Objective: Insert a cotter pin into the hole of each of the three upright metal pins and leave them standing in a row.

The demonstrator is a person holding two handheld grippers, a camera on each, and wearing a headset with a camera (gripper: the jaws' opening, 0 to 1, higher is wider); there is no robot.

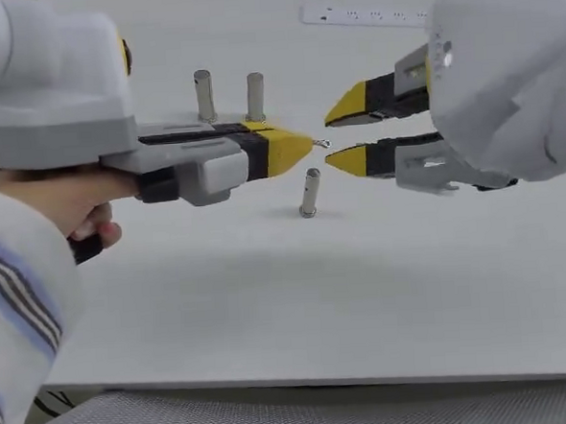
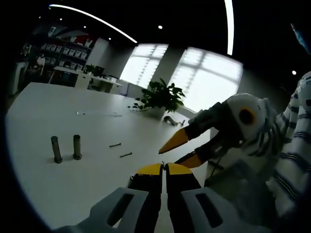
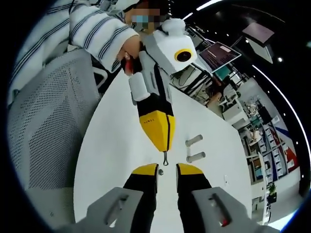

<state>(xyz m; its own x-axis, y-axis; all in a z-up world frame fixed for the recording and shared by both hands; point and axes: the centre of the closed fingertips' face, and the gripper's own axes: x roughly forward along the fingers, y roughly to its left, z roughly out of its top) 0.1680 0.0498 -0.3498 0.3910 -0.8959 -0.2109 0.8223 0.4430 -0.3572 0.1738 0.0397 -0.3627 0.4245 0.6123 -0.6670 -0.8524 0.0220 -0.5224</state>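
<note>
Three upright metal pins stand on the white table: two at the back and one nearer. My left gripper is shut on a small cotter pin, whose loop end sticks out of its yellow tips above the near pin. My right gripper is open and faces it, with one tip above and one below the cotter pin. In the right gripper view the cotter pin hangs just before my open right gripper. In the left gripper view two loose cotter pins lie on the table.
A white power strip lies at the far edge of the table. A grey mesh chair sits at the near edge. A potted plant stands at the table's far end in the left gripper view.
</note>
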